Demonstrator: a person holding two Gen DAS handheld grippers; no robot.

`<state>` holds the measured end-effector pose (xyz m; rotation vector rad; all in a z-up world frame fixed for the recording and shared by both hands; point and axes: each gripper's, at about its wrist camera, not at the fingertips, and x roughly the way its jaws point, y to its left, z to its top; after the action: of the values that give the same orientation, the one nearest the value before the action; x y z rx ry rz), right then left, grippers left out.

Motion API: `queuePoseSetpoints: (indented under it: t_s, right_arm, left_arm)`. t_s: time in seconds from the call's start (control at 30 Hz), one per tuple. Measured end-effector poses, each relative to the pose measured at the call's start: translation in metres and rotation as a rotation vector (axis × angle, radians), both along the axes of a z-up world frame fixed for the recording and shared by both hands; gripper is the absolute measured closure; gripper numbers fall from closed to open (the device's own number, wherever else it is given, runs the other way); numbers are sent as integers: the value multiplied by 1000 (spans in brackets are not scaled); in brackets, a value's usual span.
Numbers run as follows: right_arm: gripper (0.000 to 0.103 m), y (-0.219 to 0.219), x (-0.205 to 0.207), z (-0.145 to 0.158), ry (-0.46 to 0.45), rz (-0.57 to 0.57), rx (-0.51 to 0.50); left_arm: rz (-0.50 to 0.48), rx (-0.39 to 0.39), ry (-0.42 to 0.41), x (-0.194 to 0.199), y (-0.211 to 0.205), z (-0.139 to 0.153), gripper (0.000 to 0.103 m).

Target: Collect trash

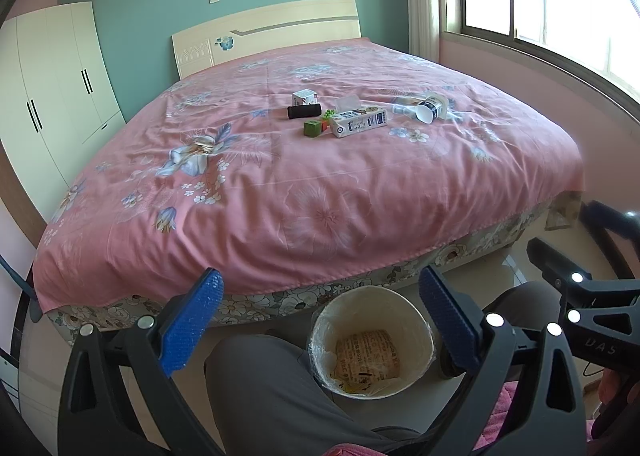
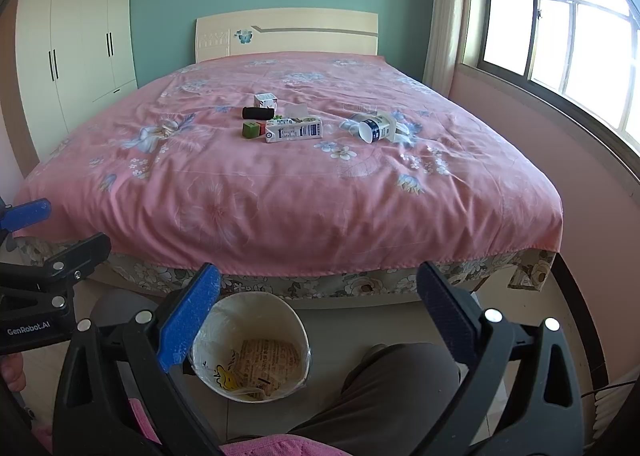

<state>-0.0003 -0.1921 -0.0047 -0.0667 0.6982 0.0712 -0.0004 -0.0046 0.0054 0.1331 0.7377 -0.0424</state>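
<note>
Nothing picked yet: both the left gripper (image 1: 320, 320) and right gripper (image 2: 320, 316) gape empty above the bin (image 2: 250, 348), so next comes a long reach ahead of the fingers to the milk carton (image 2: 294, 131).

"GenRobot.AI" on the left gripper (image 2: 40, 216) body — "DAS" on the right gripper (image 1: 560, 232)

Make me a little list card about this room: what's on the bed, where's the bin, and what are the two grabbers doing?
On bed: milk carton lying flat, tipped paper cup, black roll, green cube, small white box
Bin: white bin on the floor at the bed's foot, some wrappers inside
Left gripper: open, holding nothing
Right gripper: open, holding nothing
</note>
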Motion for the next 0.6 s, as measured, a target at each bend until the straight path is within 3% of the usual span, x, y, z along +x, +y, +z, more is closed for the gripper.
queuePoseSetpoints:
  t_s: [0.6]
  right_arm:
    - [7,0,0,-1,5,0,3]
  left_arm:
    - [2,0,0,0,-2,7,3]
